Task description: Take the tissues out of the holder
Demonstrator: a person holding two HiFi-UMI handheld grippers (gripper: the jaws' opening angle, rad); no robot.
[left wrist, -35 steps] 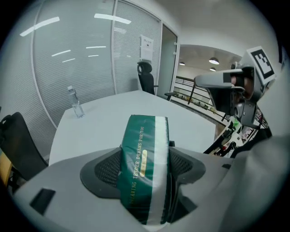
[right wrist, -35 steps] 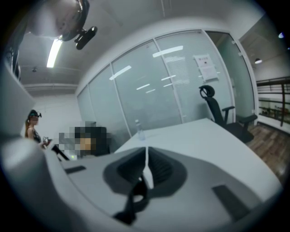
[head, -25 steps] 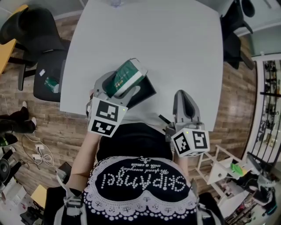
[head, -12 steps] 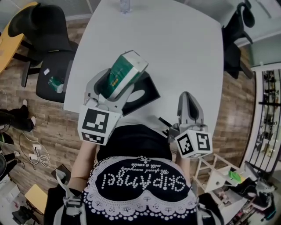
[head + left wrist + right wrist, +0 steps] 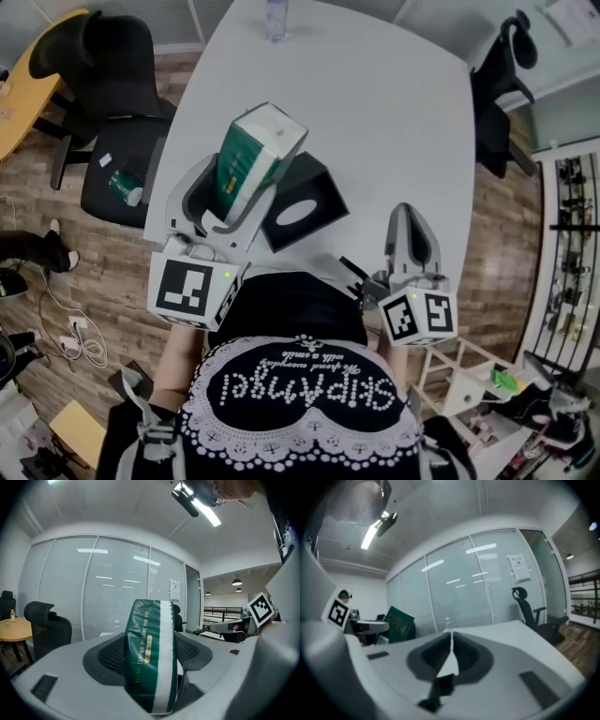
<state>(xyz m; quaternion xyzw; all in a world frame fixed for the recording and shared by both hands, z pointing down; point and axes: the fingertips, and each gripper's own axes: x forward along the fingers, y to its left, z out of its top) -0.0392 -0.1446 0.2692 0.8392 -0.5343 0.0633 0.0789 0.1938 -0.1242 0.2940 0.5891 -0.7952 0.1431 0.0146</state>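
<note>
Grey left gripper (image 5: 246, 169), right gripper (image 5: 405, 217) — black-white marker cubes (image 5: 192, 291); black top (image 5: 281, 309), white beaded lettering.

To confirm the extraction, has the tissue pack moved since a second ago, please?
Yes: the tissue pack has lifted up and left, away from the black holder it overlapped before.

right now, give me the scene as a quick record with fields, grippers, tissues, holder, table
left gripper: shut on the green tissue pack, held up off the table
right gripper: shut, empty, near the table's near edge
holder: black box on the table, oval opening up, no pack in it
table: white, holder near the person's side
bottle: at the table's far edge
task state: pack is out of the holder
</note>
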